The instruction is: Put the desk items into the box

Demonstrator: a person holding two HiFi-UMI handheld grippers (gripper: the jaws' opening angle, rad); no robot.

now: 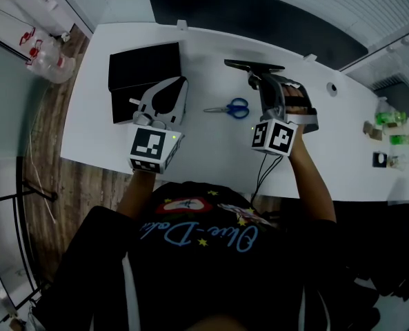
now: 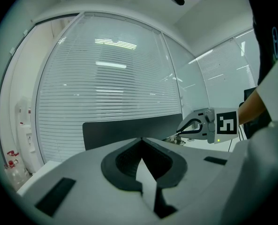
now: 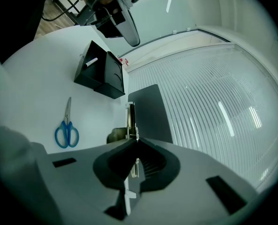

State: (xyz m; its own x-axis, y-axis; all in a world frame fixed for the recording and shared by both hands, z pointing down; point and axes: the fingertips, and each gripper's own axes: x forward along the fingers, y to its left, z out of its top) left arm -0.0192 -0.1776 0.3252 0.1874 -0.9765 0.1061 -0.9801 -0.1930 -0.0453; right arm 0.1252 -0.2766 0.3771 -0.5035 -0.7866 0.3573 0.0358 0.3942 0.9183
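Note:
A black box (image 1: pixel 143 78) stands open at the desk's left, with a small white stick-like item (image 3: pixel 91 62) inside; the right gripper view shows the box (image 3: pixel 101 78) too. Blue-handled scissors (image 1: pixel 230 108) lie flat on the white desk (image 1: pixel 211 150) between my grippers, also visible as scissors (image 3: pixel 66 132). My right gripper (image 1: pixel 266 83) is shut on a dark metal item that looks like a stapler (image 1: pixel 254 65), held above the desk; its metal strip (image 3: pixel 131 118) passes between the jaws of that gripper (image 3: pixel 137 142). My left gripper (image 1: pixel 180 83) hovers at the box's right edge, its tips (image 2: pixel 141 140) together with nothing in them.
A dark panel (image 1: pixel 252 16) runs along the desk's far edge in front of a blind-covered window. Small green and dark objects (image 1: pixel 390 126) sit on a surface to the right. Clear bottles (image 1: pixel 42 47) stand on the floor at the left.

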